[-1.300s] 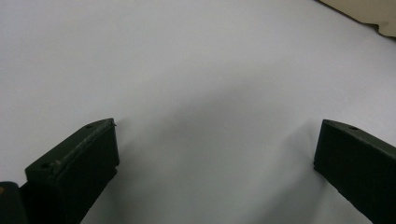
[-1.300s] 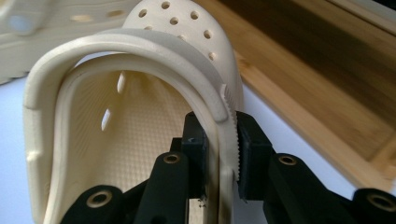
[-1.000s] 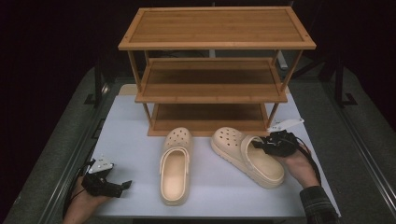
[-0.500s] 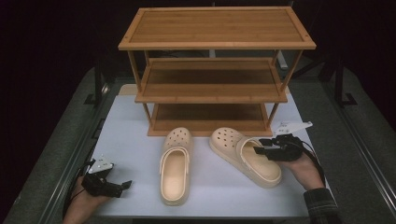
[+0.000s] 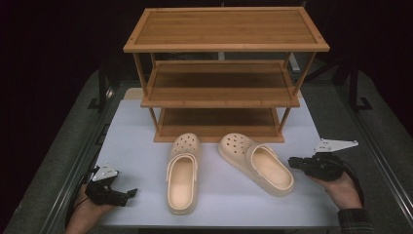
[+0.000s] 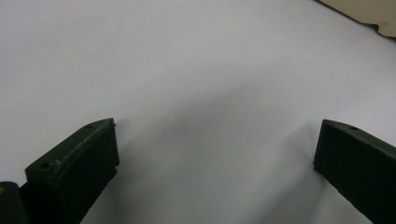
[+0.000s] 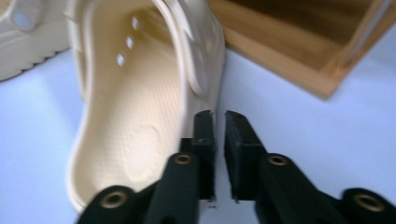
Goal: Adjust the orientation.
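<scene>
Bamboo slats form the three-tier shoe rack point(image 5: 221, 73), set at the far side of the white table point(image 5: 136, 146). Two beige clogs lie in front of it: the left clog point(image 5: 182, 173) points straight at the rack, while the right clog point(image 5: 255, 163) is angled with its heel toward the right gripper point(image 5: 294, 162). That gripper is held low in the right hand point(image 5: 341, 187), just beside the heel, its jaws nearly closed on nothing. The left gripper point(image 5: 129, 194) is rested near the table's front left edge, jaws spread wide.
</scene>
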A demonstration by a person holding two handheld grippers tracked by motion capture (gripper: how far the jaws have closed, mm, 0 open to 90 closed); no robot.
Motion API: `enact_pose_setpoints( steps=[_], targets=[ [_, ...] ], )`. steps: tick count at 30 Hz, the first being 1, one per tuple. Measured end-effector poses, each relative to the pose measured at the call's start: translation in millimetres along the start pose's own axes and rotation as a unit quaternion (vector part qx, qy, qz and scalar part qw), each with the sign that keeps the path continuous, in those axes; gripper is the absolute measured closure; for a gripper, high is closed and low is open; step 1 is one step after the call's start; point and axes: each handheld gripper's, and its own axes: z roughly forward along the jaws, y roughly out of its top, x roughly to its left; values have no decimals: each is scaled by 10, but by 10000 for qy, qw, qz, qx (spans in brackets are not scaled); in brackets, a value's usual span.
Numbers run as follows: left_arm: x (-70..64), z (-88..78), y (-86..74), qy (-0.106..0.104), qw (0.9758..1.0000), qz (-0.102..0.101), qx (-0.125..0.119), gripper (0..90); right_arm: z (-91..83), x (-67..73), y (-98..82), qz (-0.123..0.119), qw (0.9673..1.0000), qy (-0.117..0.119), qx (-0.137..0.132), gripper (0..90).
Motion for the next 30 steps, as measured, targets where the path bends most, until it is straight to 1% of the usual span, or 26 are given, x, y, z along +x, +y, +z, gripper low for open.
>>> enact_pose_setpoints(
  steps=[1, 3, 5, 6, 7, 9, 11, 16, 19, 22, 24, 25, 27, 28, 29, 30],
  targets=[
    [1, 1, 0, -4, 10000, 0, -2, 0, 44, -67, -55, 72, 9999, 10, 87, 896],
    [1, 0, 0, -5, 10000, -1, -3, 0, 104, -111, -89, 96, 9997, 75, 200, 898],
    [1, 0, 0, -6, 10000, -2, -2, 0, 170, -124, -107, 79, 9994, 93, 311, 898],
    [1, 0, 0, -6, 10000, -2, -2, 0, 170, -124, -107, 79, 9994, 93, 311, 898],
    [2, 0, 0, -8, 10000, -2, -4, 0, 228, -120, -116, 36, 9990, 136, 414, 898],
    [2, 0, -1, -5, 10000, 2, -3, 0, 269, -104, -115, 24, 9986, 176, 498, 898],
    [1, 0, -1, -5, 10000, 2, -5, 0, 282, -89, -113, -11, 9985, 175, 511, 898],
    [1, 1, 0, -7, 10000, -1, -4, 0, 279, -72, -130, 28, 9984, 253, 510, 898],
    [2, 1, 0, -7, 10000, 1, -2, 0, 284, -40, -125, -13, 9982, 286, 527, 898],
    [1, 1, 0, -6, 10000, 2, -3, 0, 312, 14, -118, -32, 9977, 409, 546, 898],
    [1, 1, 0, -7, 10000, 2, -4, 0, 321, 32, -116, -48, 9974, 449, 553, 898],
    [2, 1, 0, -8, 10000, 0, -4, 0, 342, 78, -110, -89, 9970, 503, 575, 898],
    [1, 1, -1, -6, 10000, 0, -5, 0, 362, 127, -97, -153, 9965, 553, 602, 898],
    [1, 1, -1, -6, 10000, 0, -5, 0, 362, 127, -97, -153, 9965, 553, 602, 898],
    [1, 1, -1, -5, 10000, 1, -5, 0, 386, 183, -82, -207, 9960, 600, 627, 898],
    [1, 1, -1, -6, 10000, 1, -5, 0, 398, 211, -76, -237, 9957, 637, 633, 899]
  ],
)
